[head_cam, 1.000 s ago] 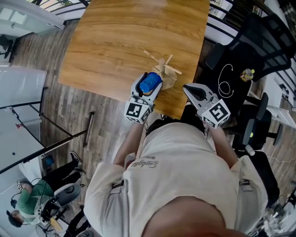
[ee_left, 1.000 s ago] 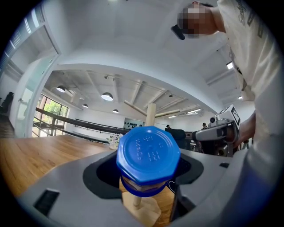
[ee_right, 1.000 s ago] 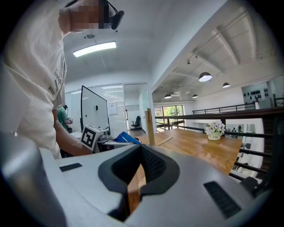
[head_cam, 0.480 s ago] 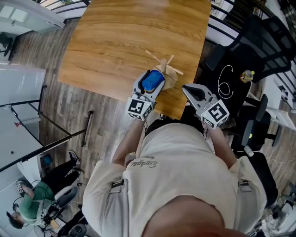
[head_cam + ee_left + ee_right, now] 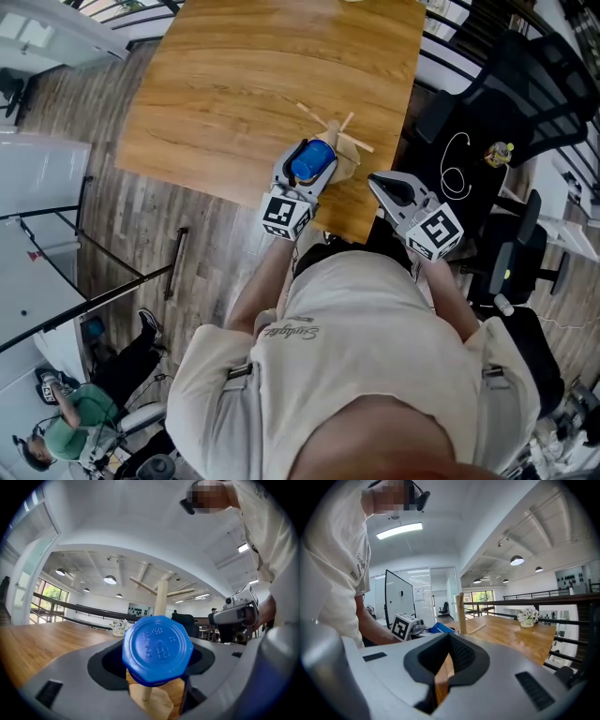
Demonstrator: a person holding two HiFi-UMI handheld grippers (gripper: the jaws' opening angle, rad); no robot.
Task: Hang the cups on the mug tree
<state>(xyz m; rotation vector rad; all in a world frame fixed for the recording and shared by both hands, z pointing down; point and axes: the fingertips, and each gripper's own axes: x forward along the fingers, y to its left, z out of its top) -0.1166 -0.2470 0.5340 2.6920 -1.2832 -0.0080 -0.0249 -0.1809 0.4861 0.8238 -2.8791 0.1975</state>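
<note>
One blue cup [image 5: 157,649] clamped in my left gripper [image 5: 312,161], base toward its camera, just beside the mug tree [image 5: 337,133] at the table [image 5: 234,84] edge. My right gripper [image 5: 380,181]: jaws together, empty.

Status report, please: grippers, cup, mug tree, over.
Left gripper shut on blue cup, close before mug tree. Right gripper shut, empty. Cup not yet hung. Nothing in the way.
</note>
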